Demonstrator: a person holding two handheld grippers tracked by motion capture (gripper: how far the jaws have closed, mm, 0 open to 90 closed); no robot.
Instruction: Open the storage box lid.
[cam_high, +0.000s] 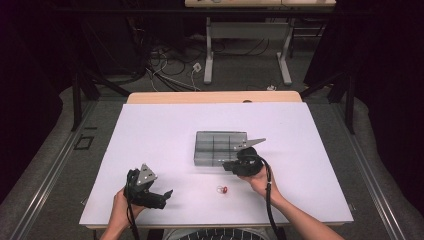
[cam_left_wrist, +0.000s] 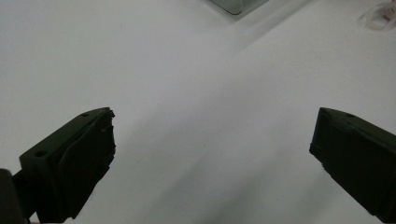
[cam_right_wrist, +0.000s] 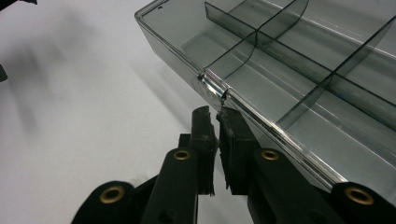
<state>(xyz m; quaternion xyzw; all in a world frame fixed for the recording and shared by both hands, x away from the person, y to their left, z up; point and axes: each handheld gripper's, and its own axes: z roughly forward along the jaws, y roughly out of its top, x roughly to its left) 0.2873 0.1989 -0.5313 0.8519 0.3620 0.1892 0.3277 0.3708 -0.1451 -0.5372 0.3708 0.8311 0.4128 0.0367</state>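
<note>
Right gripper view is showing the right gripper (cam_right_wrist: 218, 112) with its 2 black jaws pressed nearly together at the clear latch tab (cam_right_wrist: 211, 88) on the near rim of the smoky clear organizer box (cam_right_wrist: 299, 107); the tips are sitting right at the tab, apparently working the catch, though whether they are pinching it I cannot tell. Left gripper view is showing the left gripper (cam_left_wrist: 212, 140) idling over bare white table, jaws wide apart with nothing between them, probably waiting its turn. High view is placing that left gripper (cam_high: 159, 196) near the front edge, well apart from the box (cam_high: 215, 147), while a small red and clear piece (cam_high: 222, 189) is lying loose on the table (cam_high: 150, 135) between the 2 hands, likely meant for a compartment. Farther out, the box is resting flat at mid-table, its dividers marking off several compartments, and every compartment I can see is looking empty.
</note>
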